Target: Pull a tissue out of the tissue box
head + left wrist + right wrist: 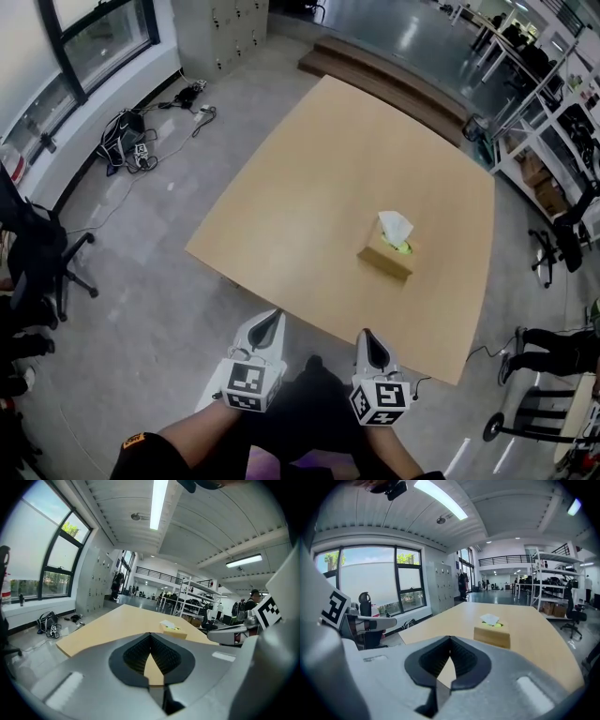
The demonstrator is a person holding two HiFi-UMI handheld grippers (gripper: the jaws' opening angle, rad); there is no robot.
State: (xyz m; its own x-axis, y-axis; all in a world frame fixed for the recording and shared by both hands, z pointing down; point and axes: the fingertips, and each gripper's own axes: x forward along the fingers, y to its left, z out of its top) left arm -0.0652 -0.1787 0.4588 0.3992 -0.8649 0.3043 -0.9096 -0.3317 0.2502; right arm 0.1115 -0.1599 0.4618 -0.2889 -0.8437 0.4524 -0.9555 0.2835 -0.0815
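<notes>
Wooden surface (309, 187): tissue box (382, 262), white tissue (395, 228) poking up.
Left gripper (270, 325): fingers pressed together, empty.
Right gripper (371, 342): fingers pressed together, empty.

Tan tissue box (384, 261), white tissue (395, 227) — pale wood-toned table (309, 187).

bare table (309, 187) surface is noted on all sides of the tissue box (384, 261). the stretch from the near edge to the box is seen open.
</notes>
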